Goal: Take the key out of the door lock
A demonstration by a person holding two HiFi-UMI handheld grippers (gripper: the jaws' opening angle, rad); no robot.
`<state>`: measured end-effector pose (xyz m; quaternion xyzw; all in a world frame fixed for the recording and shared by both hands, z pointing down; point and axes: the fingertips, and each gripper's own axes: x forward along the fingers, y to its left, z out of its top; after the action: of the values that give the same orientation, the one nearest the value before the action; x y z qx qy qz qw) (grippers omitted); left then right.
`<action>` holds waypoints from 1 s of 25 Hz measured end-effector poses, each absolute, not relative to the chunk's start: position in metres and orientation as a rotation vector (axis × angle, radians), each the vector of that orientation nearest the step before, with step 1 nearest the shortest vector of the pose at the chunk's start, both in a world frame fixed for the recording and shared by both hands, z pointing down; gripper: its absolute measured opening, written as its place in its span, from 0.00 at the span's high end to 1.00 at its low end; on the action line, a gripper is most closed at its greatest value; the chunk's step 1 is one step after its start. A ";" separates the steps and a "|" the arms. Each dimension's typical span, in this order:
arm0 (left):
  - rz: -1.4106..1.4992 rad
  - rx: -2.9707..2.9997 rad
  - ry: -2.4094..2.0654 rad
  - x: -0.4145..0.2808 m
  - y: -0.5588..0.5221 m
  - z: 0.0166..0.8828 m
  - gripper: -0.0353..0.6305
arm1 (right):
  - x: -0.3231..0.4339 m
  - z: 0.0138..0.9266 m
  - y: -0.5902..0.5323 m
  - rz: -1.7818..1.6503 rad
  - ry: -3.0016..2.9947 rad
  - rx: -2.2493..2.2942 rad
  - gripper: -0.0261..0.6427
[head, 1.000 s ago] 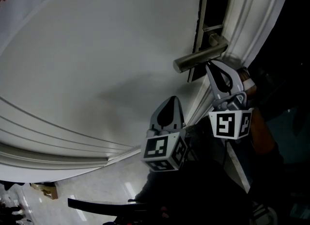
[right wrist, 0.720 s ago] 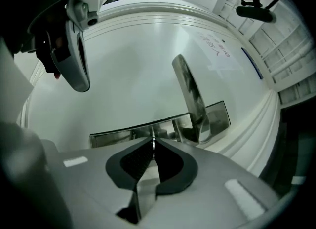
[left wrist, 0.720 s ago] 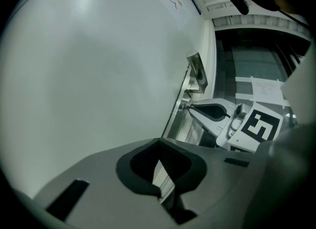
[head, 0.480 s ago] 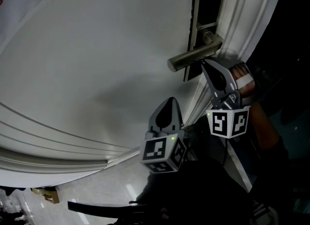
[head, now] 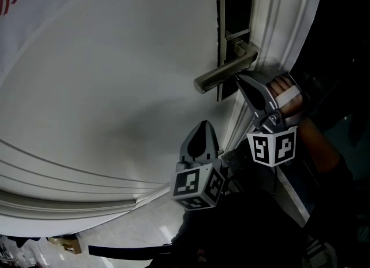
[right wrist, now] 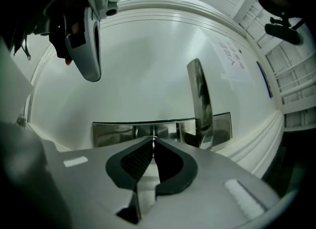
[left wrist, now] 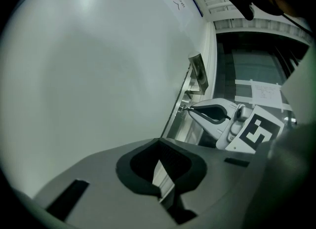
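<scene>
On the white door (head: 115,88) a dark metal lock plate (head: 231,7) carries a lever handle (head: 222,75). My right gripper (head: 240,79) sits just under the handle with its tips against the plate. In the right gripper view its jaws (right wrist: 153,141) are shut on a thin bright key (right wrist: 153,136) at the lock plate (right wrist: 113,132). My left gripper (head: 202,123) hangs lower, shut and holding nothing, apart from the door. The left gripper view shows the right gripper (left wrist: 189,109) at the lock from the side.
A person's hand (head: 286,96) holds the right gripper near the moulded door frame (head: 277,24). The door edge and dark space lie to the right. Pale floor (head: 144,232) shows below the door's raised mouldings.
The handle and lock have drifted left and down in the head view. The right gripper stays with its tips at the lock under the handle; the left gripper has barely moved.
</scene>
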<state>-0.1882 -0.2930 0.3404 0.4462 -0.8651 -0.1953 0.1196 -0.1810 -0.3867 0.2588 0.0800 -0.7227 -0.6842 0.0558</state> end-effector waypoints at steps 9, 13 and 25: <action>-0.570 1.352 -2.498 -0.185 -0.300 0.342 0.95 | -0.181 0.260 -0.387 -2.118 -2.131 0.240 0.94; -0.562 1.372 -2.490 -0.183 -0.301 0.339 0.95 | -0.180 0.261 -0.387 -2.134 -2.105 0.238 0.94; -0.568 1.356 -2.488 -0.187 -0.304 0.342 0.95 | -0.179 0.261 -0.388 -2.152 -2.065 0.245 0.94</action>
<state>-0.1870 -0.3035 0.3417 0.4655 -0.8541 -0.1950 0.1254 -0.1791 -0.3880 0.2608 0.0817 -0.6881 -0.7172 0.0747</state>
